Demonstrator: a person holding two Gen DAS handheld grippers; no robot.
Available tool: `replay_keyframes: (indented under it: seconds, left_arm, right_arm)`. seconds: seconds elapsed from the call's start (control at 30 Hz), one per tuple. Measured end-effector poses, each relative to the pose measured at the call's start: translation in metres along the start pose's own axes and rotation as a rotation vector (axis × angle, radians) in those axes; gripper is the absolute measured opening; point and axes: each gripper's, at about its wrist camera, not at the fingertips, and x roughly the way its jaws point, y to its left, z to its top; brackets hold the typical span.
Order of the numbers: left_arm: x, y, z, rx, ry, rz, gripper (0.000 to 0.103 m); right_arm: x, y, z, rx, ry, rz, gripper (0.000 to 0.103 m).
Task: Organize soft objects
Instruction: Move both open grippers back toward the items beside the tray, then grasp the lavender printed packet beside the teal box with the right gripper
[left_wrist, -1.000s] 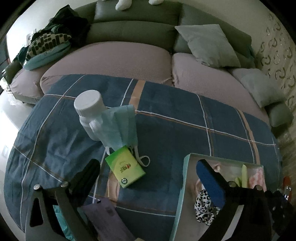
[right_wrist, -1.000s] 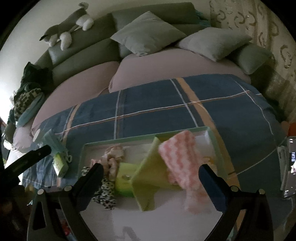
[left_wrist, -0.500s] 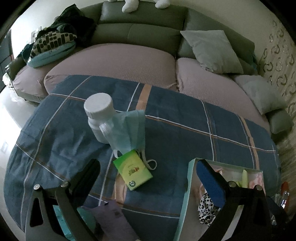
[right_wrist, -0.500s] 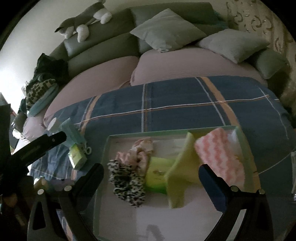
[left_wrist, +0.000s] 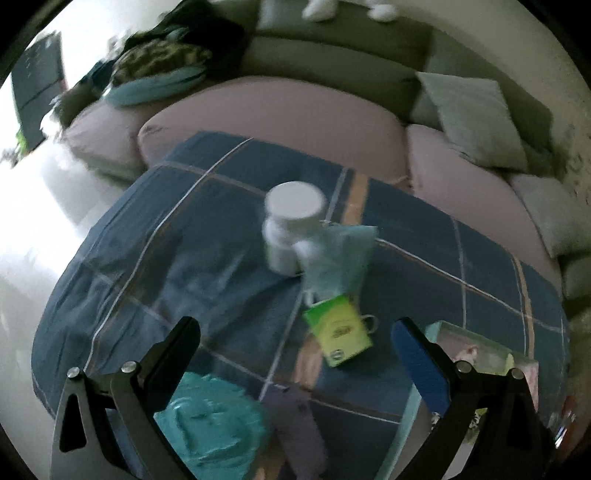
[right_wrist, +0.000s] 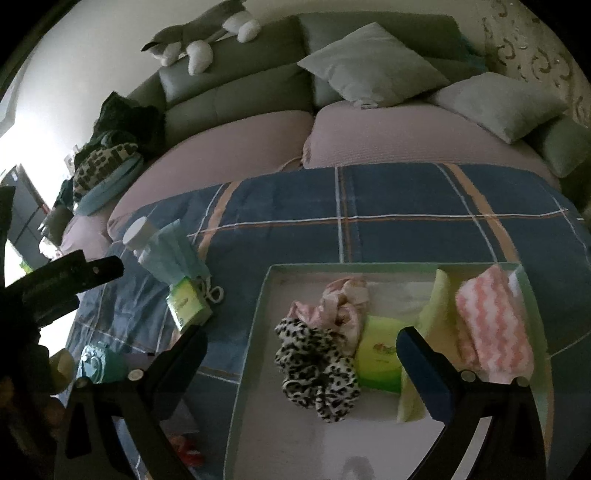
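Soft things in a tray (right_wrist: 255, 332) on a blue checked blanket (right_wrist: 406, 206), both grippers wide open and holding nothing.

In the shallow, pale-rimmed tray: a fluffy leopard-spot scrunchie (right_wrist: 317, 373) touching a shiny pink scrunchie (right_wrist: 332, 310), a green pack (right_wrist: 380, 354), a yellow-green cloth (right_wrist: 436, 306) and a wavy pink-and-white cloth (right_wrist: 491, 325). Right gripper (right_wrist: 303, 362) right over the scrunchies. Off to the left on the blanket: a round white bottle (left_wrist: 291, 225), a soft blue face mask (left_wrist: 336, 258) leaning on it, a flat green tissue pack (left_wrist: 340, 332) just ahead of the left gripper (left_wrist: 295, 350). Bumpy teal thing (left_wrist: 210, 424) low between the left fingers, blurry.
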Motion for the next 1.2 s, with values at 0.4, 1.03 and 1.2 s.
replay_keyframes:
  seconds: [0.4, 1.03, 1.2]
  left_arm:
    - [0.007, 0.025, -0.002, 0.0, 0.087, 0.048, 0.103]
    - [0.031, 0.036, -0.013, 0.048, 0.234, 0.116, 0.103]
    - [0.03, 0.042, -0.012, 0.022, 0.228, 0.105, 0.103]
  right_arm:
    - [0.024, 0.051, -0.019, -0.135, 0.08, 0.149, 0.103]
    - [0.055, 0.112, -0.057, -0.323, 0.246, 0.258, 0.093]
    - [0.065, 0.123, -0.065, -0.359, 0.279, 0.254, 0.086]
